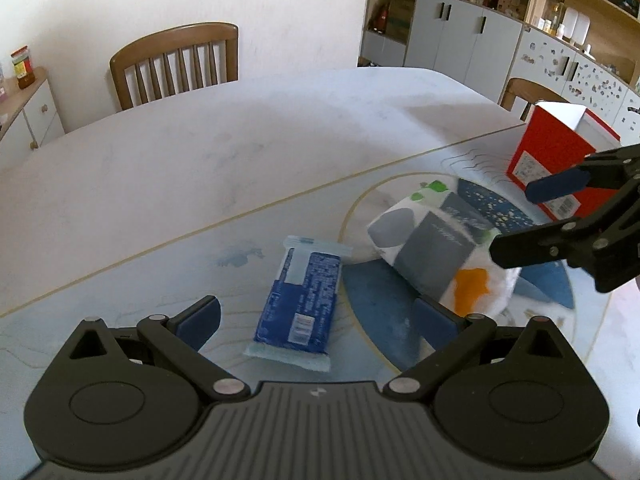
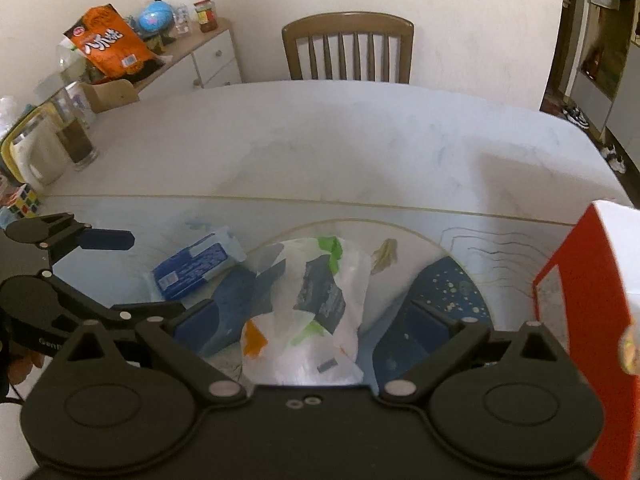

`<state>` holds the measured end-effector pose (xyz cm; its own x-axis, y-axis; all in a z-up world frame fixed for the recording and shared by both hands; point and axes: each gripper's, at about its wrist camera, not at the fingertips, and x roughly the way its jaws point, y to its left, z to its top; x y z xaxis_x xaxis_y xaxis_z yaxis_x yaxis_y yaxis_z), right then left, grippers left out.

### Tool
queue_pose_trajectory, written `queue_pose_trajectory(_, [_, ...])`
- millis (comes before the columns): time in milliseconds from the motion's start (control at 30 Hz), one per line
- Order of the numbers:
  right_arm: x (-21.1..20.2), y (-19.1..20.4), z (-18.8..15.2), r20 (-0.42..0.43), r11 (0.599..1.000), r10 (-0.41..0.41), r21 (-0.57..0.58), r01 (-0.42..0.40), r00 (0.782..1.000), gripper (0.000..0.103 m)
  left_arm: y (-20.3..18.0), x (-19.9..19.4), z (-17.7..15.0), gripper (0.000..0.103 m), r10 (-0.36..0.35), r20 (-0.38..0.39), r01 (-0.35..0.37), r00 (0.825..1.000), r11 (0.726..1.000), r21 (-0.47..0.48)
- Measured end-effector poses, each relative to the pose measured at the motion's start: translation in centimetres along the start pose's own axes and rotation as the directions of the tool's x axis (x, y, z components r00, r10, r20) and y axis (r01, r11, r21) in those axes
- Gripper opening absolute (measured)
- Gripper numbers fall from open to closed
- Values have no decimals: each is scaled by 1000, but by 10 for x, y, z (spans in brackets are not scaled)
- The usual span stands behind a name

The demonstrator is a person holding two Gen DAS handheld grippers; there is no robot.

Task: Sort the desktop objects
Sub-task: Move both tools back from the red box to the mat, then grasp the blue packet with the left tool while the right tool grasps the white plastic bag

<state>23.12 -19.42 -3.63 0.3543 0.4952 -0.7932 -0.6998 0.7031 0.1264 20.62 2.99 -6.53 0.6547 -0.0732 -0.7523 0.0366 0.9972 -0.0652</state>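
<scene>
A blue flat packet (image 1: pixel 298 300) lies on the patterned mat, between the spread fingers of my left gripper (image 1: pixel 318 320), which is open and just short of it. A soft white tissue pack (image 2: pixel 308 304) with grey, green and orange patches lies between the fingers of my right gripper (image 2: pixel 312 326), also open. In the left wrist view the tissue pack (image 1: pixel 432 256) sits right of the packet, with the right gripper (image 1: pixel 532 216) over its right end. An open red box (image 1: pixel 552 160) stands behind it. The right wrist view shows the blue packet (image 2: pixel 196 270), the left gripper (image 2: pixel 132 276) and the red box (image 2: pixel 588 320).
The pale table (image 2: pixel 360 140) stretches far beyond the mat. A glass of brown powder (image 2: pixel 76 136), a jug and a puzzle cube (image 2: pixel 22 204) stand at its left edge. A wooden chair (image 2: pixel 348 48) is behind, and a sideboard (image 2: pixel 192 56) with an orange snack bag is at back left.
</scene>
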Motion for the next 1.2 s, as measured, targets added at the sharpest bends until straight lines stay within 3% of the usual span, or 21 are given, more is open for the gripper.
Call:
queue_pose_trajectory(200, [25, 2, 2, -37, 1000, -7, 16, 7, 999, 101, 2, 13, -2, 103, -11, 11, 11, 1000, 1000, 27])
queue_pose_trajectory(700, [62, 3, 1, -108, 999, -48, 18, 51, 993, 101, 8, 30, -10, 102, -4, 3, 4, 1000, 1000, -9])
queue_pose_trajectory(1100, [70, 4, 0, -109, 996, -85, -15, 84, 990, 88, 1, 31, -12, 93, 39, 19, -39, 999, 999, 28])
queue_pose_trajectory(1200, [69, 3, -1, -105, 996, -87, -17, 86, 991, 85, 0, 30, -12, 86, 51, 23, -52, 998, 998, 43])
